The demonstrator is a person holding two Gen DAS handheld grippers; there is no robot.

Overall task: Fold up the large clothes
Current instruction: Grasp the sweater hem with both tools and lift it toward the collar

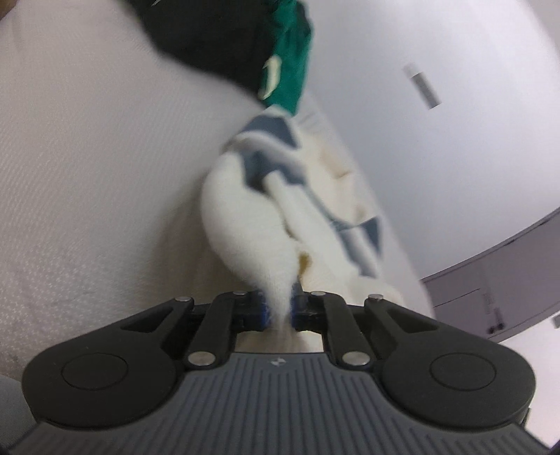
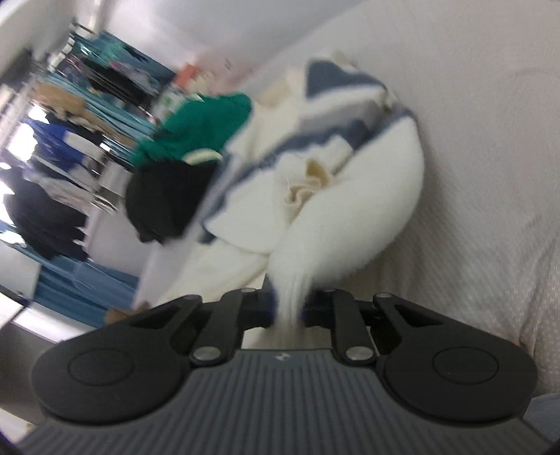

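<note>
Cream knit, banded in slate blue — that was the sweater [image 1: 245, 206], bunched on the white mattress cover [image 1: 87, 157], and my left gripper [image 1: 280, 309] was clamped on a pinch of its edge, blue pads squeezing the fabric. Beyond lay a green garment [image 1: 290, 63] and a black one [image 1: 210, 31]. From my right gripper [image 2: 288, 309] the same: jaws closed on a ribbed fold of the sweater [image 2: 367, 196] — probably its hem, though blur hid it.
</note>
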